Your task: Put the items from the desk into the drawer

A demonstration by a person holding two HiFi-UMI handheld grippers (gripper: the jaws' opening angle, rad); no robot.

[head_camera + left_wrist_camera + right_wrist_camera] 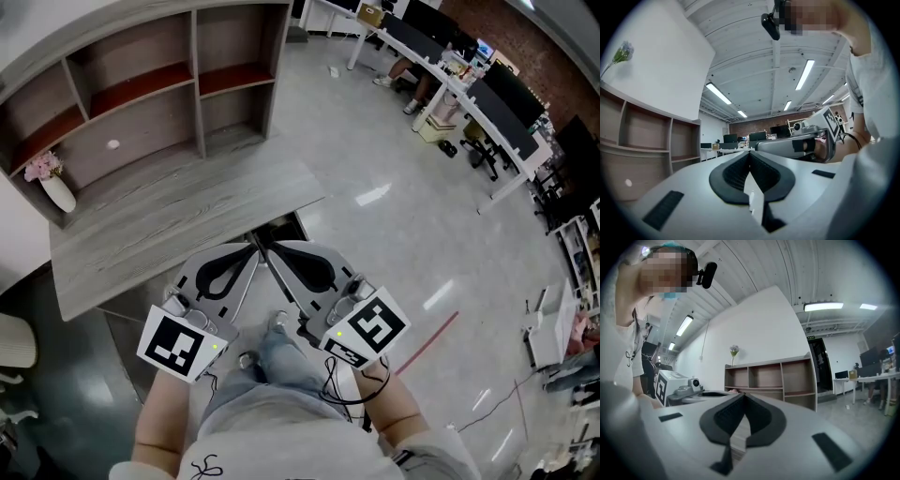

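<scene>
- left gripper: jaws pressed together, nothing in them
- right gripper: same, closed and empty
- both hang just off the desk's front edge
- flower vase sits at its left end

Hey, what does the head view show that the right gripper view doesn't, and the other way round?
Only the head view: the person's jeans, a shoe and a red line on the floor.
Only the right gripper view: a lit ceiling light, the head camera and a dark doorway.
Both: the shelf unit, the flowers at its end, and the left gripper.
</scene>
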